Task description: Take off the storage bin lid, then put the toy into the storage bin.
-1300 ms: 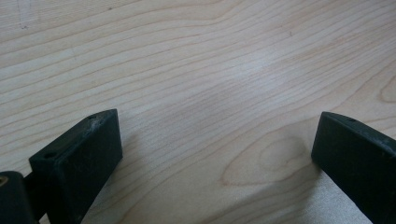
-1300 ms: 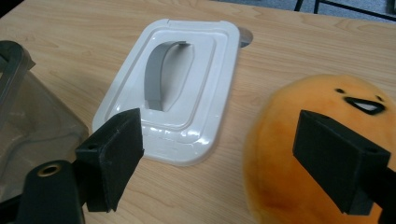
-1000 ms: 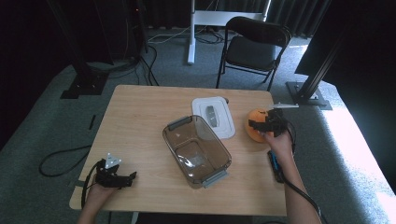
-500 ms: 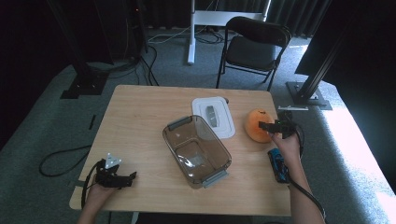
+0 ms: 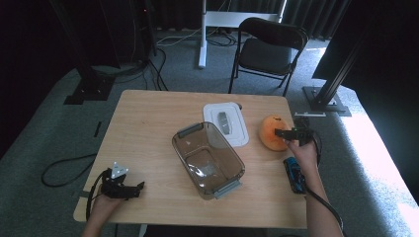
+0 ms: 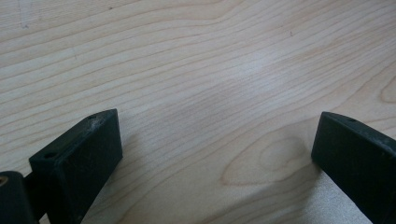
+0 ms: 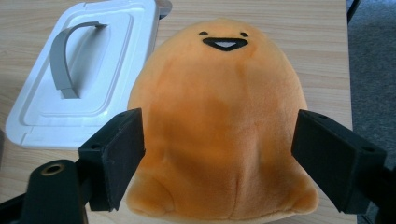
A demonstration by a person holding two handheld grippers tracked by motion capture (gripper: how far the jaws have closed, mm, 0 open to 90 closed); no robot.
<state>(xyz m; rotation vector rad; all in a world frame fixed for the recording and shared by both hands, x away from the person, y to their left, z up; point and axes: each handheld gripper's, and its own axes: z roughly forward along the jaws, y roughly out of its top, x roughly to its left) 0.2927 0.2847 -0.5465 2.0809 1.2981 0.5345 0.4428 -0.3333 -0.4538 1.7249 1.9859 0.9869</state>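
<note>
An orange plush toy (image 5: 271,132) with a small black face (image 7: 219,116) lies on the wooden table (image 5: 148,128) near its right edge. My right gripper (image 5: 282,133) is open right over it, jaws spread on either side of the plush's lower body (image 7: 219,154) without squeezing it. A white lid with a grey handle (image 5: 226,123) (image 7: 79,70) rests just left of the plush. A clear plastic tub (image 5: 207,158) stands empty mid-table. My left gripper (image 5: 131,189) rests open at the front left corner, over bare wood (image 6: 210,154).
A blue toy car (image 5: 295,176) lies beside the right forearm near the table's right edge. Beyond the far edge stand a black folding chair (image 5: 269,49) and a white desk leg (image 5: 202,34). Cables trail on the carpet at the left.
The right gripper has drawn back toward the person from the plush's far right side, uncovering the blue car, and now straddles the plush's near part. The left gripper stayed put.
</note>
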